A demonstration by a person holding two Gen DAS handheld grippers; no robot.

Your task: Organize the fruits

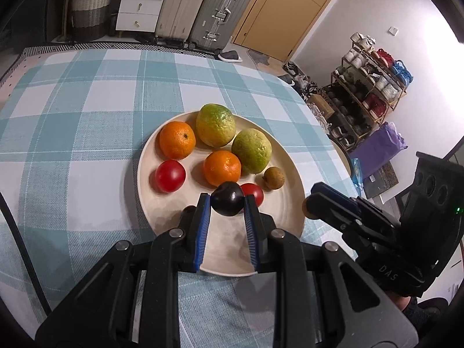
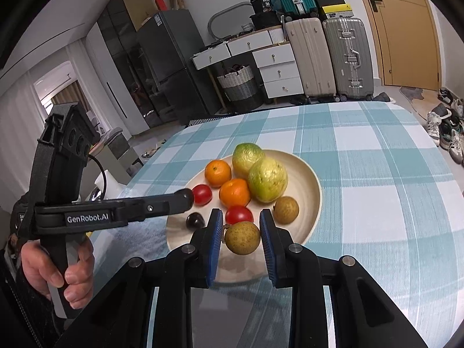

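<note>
A cream plate [image 1: 162, 220] on the checked tablecloth holds two oranges [image 1: 177, 140], two green-yellow fruits [image 1: 216, 129], two red tomatoes [image 1: 170, 175] and a brown longan [image 1: 273, 177]. My left gripper [image 1: 226, 200] is shut on a dark purple plum [image 1: 227, 204], just above the plate's near side. My right gripper [image 2: 241, 223] is shut on a second brown longan [image 2: 242, 239] over the near rim of the plate [image 2: 314, 191]. In the right wrist view the plum [image 2: 195, 220] hangs at the tip of the left gripper [image 2: 190, 203].
The checked table [image 1: 87, 116] spreads far to the left and behind the plate; its right edge drops off near a shoe rack [image 1: 368, 92]. The right gripper [image 1: 307, 206] enters the left wrist view beside the plate. A hand [image 2: 58, 272] grips the left tool's handle.
</note>
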